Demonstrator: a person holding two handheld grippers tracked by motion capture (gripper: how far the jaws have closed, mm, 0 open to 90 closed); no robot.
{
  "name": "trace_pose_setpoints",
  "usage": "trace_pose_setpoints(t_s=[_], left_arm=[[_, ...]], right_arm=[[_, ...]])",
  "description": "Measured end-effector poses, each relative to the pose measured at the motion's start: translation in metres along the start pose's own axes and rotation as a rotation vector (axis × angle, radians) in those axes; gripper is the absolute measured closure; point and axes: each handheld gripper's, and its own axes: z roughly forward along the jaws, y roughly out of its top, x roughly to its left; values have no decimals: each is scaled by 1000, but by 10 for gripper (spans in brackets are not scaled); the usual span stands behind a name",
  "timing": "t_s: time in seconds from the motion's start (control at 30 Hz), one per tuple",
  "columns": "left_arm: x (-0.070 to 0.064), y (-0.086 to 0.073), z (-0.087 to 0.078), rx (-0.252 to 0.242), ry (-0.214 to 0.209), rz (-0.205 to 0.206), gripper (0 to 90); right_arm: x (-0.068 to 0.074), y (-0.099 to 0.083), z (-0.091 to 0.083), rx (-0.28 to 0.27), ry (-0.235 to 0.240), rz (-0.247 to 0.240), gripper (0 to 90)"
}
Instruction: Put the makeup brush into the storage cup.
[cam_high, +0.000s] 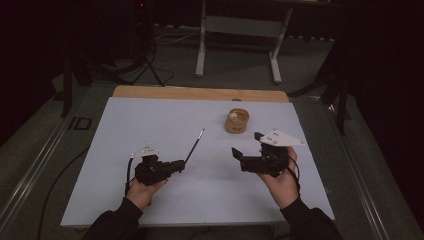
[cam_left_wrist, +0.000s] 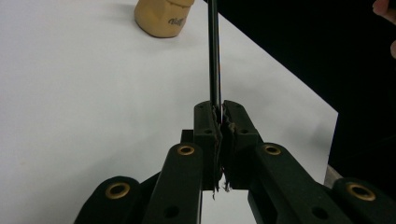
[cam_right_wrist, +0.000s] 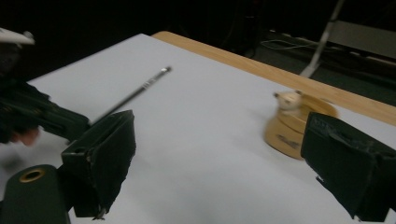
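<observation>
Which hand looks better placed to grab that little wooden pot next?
Probably the right: the right gripper is open and nearer the wooden pot, while the left gripper is shut on the thin black rod.

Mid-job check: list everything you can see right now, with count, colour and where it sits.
thin rod: 1, black with a pale tip, clamped at one end in the left gripper, pointing up and away toward the pot
small pot: 1, tan, on the far right part of the sheet, something small and pale at its rim, too blurred to name
sheet: 1, white, covering the table top
table: 1, wooden edge showing at the far side
stand: 1, pale grey, on the floor beyond the table
left gripper: 1, black, near left, jaws closed on the rod
right gripper: 1, black with a grey plate, near right, jaws wide apart, holding nothing
hands: 2, in dark sleeves, at the near edge
</observation>
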Motion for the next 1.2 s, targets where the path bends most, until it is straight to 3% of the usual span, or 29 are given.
trace_pose_setpoints(t_s=[0.1,0.17,0.27,0.43,0.5,0.63,0.8,1.03,1.2], left_arm=[[-1,0,0,-7,1,1,852],[-1,0,-1,-9,3,2,852],[0,0,-1,-12,6,-1,852],[-1,1,-1,-16,1,-3,852],[-2,0,0,-9,1,3,852],[-2,0,0,-12,-3,4,852],[-2,0,0,-11,1,5,851],[-2,0,1,-2,0,11,852],[-3,0,2,-5,0,16,852]], right_arm=[[6,5,7,-15,22,55,116],[8,7,9,-18,28,64,130],[17,11,17,-25,-11,76,135],[21,17,28,-20,-6,159,215],[24,19,32,-11,-9,183,222],[30,19,46,28,-21,178,278],[30,15,60,69,-14,223,347],[28,17,72,100,54,327,417],[24,16,84,137,77,416,447]])
